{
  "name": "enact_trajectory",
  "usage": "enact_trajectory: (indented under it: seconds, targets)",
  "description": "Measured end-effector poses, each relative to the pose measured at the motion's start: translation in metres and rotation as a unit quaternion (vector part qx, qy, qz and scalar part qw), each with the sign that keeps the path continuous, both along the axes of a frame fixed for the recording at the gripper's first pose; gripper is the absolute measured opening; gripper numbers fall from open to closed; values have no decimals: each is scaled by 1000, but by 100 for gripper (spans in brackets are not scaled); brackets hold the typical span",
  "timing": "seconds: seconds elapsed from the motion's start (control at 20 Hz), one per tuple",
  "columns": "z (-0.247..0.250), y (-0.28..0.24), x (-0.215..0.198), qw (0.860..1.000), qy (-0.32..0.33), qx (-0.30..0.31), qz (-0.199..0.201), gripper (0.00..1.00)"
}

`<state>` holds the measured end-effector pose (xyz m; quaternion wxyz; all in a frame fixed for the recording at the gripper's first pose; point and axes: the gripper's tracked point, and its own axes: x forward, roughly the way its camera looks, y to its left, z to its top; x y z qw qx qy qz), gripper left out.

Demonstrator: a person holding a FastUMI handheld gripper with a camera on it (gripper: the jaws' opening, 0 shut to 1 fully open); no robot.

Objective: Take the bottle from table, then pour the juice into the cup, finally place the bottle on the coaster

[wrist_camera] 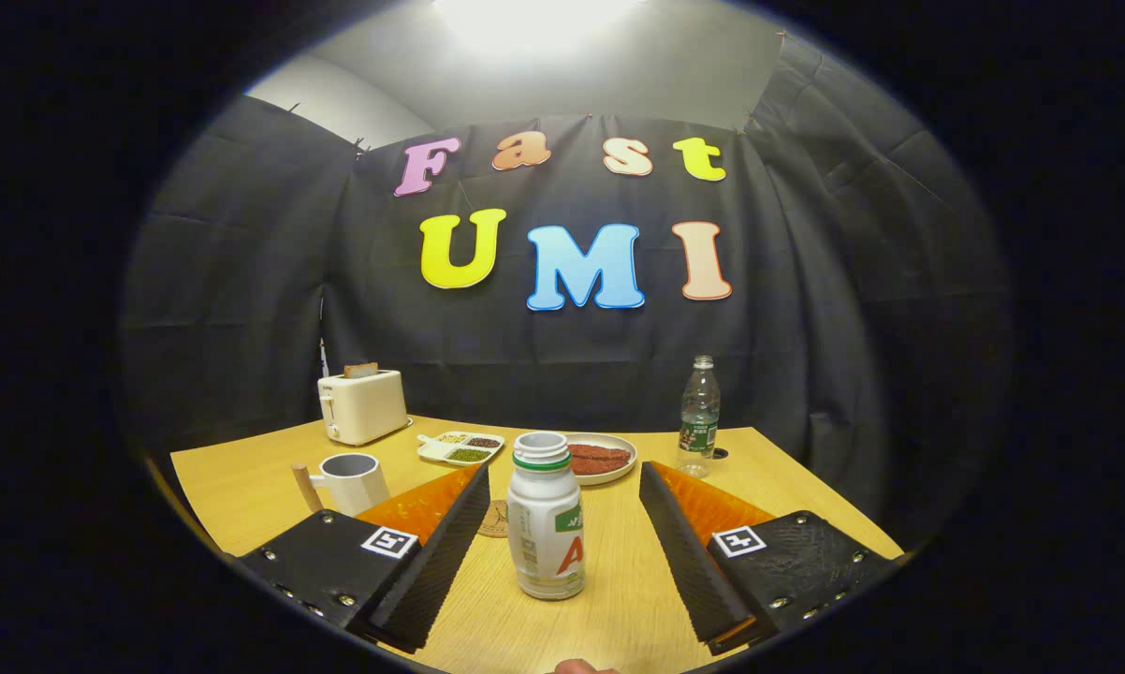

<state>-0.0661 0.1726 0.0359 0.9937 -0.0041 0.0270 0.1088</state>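
Gripper view is showing the gripper (562, 548) spread wide, fingers flanking the white bottle (546, 529) without touching it. Standing upright and uncapped on the table (244, 487), it is sitting between them. The cup (352, 480) is waiting far-left, interior unclear; the coaster (495, 518) is lying just behind the bottle.

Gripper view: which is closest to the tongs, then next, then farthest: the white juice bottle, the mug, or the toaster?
1. White juice bottle: between the open tongs, untouched.
2. Mug: beyond the left finger, on the table.
3. Toaster: farthest, at the table's back edge by the wall.
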Motion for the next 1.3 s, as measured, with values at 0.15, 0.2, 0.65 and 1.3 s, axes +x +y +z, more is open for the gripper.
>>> enact_trajectory:
  seconds: [0.15,0.2,0.65,1.3]
  targets:
    - [-10,3,6,1000,4,4,-11,99]
    - [-11,3,8,1000,3,9,-17,99]
    - [-45,13,37,1000,7,6,-24,99]
    - [-77,15,71,998,32,-1,-51,97]
